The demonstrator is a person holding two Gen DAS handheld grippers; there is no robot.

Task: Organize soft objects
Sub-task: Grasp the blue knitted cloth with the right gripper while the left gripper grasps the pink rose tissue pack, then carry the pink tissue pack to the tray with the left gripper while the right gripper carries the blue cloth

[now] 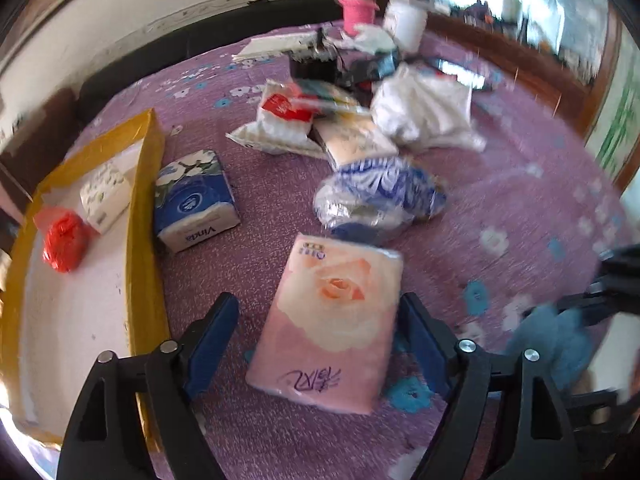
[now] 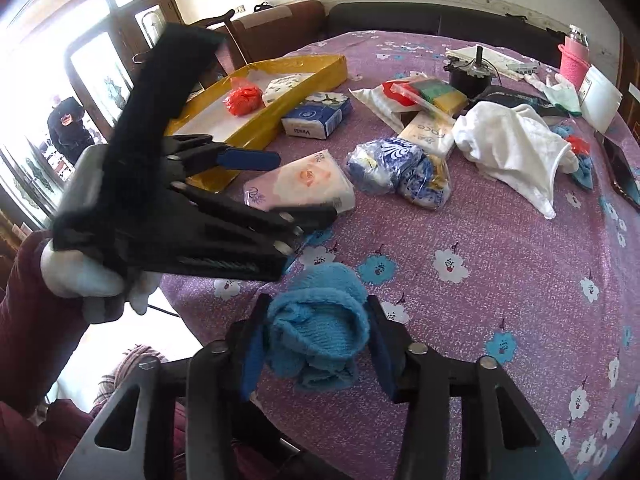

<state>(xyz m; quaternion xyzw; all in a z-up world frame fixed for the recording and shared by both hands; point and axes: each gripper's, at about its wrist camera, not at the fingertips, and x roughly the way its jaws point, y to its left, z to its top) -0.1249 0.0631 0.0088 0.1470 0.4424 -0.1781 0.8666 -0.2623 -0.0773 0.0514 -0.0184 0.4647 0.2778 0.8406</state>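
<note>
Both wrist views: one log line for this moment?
left tool open astride pink rose-print tissue pack | right tool around blue knitted cloth, grip unclear | yellow tray two items

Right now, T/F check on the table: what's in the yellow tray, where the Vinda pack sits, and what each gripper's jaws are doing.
1. The yellow tray holds a red bag and a small floral tissue pack. True.
2. The blue Vinda pack lies inside the tray. False: it sits on the tablecloth just outside the tray wall.
3. The left gripper is clamped shut on the pink rose tissue pack. False: its jaws are open, straddling the pack.
4. A blue knitted item sits between the right gripper jaws. True.
5. The white cloth is in the tray. False: it lies on the table.
</note>
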